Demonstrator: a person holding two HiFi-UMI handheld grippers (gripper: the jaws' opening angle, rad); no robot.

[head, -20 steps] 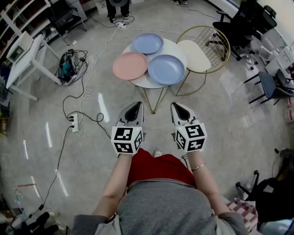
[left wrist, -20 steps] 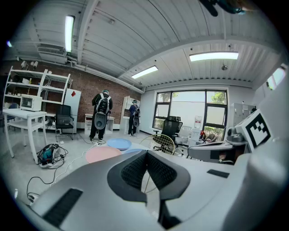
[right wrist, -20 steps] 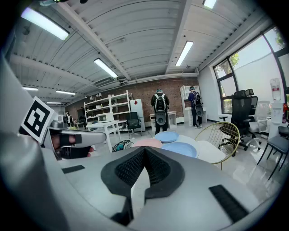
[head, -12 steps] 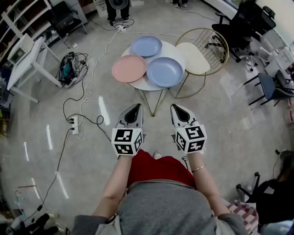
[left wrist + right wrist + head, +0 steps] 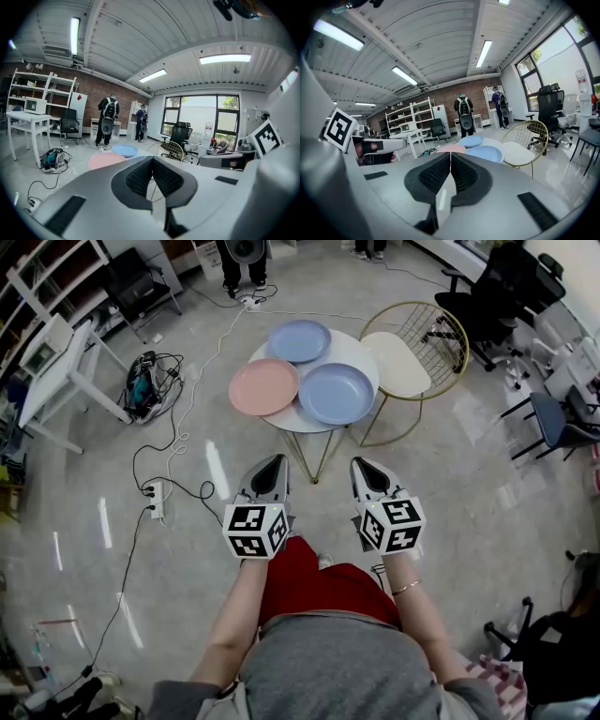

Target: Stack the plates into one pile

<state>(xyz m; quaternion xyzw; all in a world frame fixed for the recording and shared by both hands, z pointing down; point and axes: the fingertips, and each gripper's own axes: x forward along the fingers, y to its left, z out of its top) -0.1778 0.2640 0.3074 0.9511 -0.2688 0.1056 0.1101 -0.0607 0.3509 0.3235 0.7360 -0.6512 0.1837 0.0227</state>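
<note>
Three plates lie side by side on a small round white table (image 5: pixel 289 421): a pink plate (image 5: pixel 264 387) at the left, a blue plate (image 5: pixel 299 340) at the far side and a larger blue plate (image 5: pixel 336 393) at the right. My left gripper (image 5: pixel 275 463) and right gripper (image 5: pixel 361 465) hover side by side over the floor, short of the table, both shut and empty. In the left gripper view the shut left gripper (image 5: pixel 152 158) points toward the pink plate (image 5: pixel 107 160). In the right gripper view the right gripper (image 5: pixel 450 154) aims at the plates (image 5: pixel 485 153).
A gold wire chair with a cream cushion (image 5: pixel 405 357) stands against the table's right side. Cables and a power strip (image 5: pixel 155 493) lie on the floor at the left, near a white desk (image 5: pixel 56 371). Office chairs (image 5: pixel 497 287) stand at the right, and people (image 5: pixel 108 122) stand at the back.
The table and plates sit slightly lower in the head view. Both grippers stay shut, side by side in front of me.
</note>
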